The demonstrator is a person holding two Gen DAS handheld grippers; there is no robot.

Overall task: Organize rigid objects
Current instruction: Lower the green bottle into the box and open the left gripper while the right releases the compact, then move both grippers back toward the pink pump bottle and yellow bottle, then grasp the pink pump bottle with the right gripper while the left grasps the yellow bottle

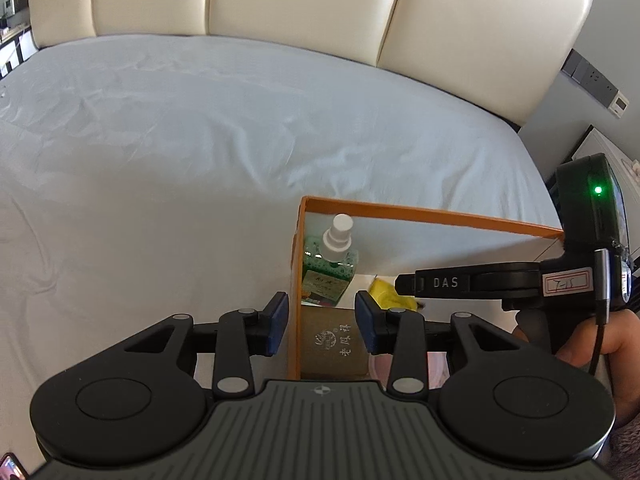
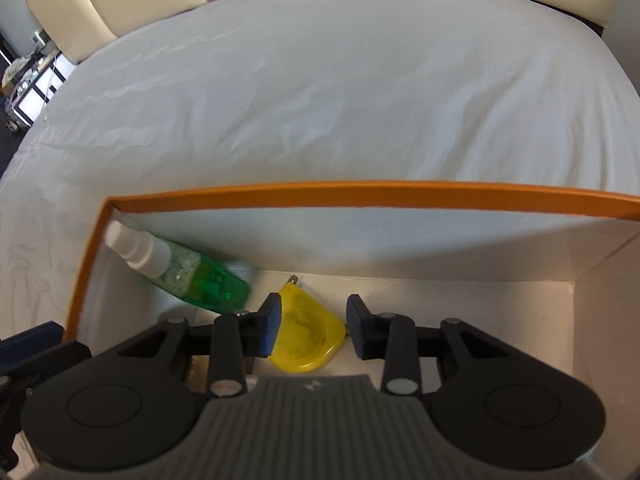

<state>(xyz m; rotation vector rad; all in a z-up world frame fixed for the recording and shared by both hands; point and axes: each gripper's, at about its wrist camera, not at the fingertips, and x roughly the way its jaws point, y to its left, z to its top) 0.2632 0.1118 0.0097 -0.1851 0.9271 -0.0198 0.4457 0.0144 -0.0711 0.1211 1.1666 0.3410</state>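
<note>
An open cardboard box (image 2: pixel 372 194) with an orange rim and plain white inner walls sits on a bed covered by a pale, lightly wrinkled sheet (image 1: pixel 180 140), in front of a cream padded headboard (image 1: pixel 300 0) divided into smooth upholstered panels. Inside the box, a green translucent spray bottle (image 2: pixel 200 280) with a white ribbed nozzle leans into the far left corner; its flat-sided body carries a printed label. Near it on the box floor lies a glossy yellow plastic piece (image 2: pixel 308 336) with a rounded, roughly triangular outline. A brown rectangular carton (image 1: pixel 334 340) printed with characters lies at the near left, against the wall. The left hand-held gripper (image 1: pixel 322 320) straddles the box's left wall, one blue rubbery pad outside and one inside, parted and pressing on nothing. The right hand-held gripper (image 2: pixel 314 326) hangs over the yellow piece, its matte black jaws apart, released and not touching it. In the left wrist view a person's hand (image 1: pixel 600 340) wraps the right tool's handle.
</note>
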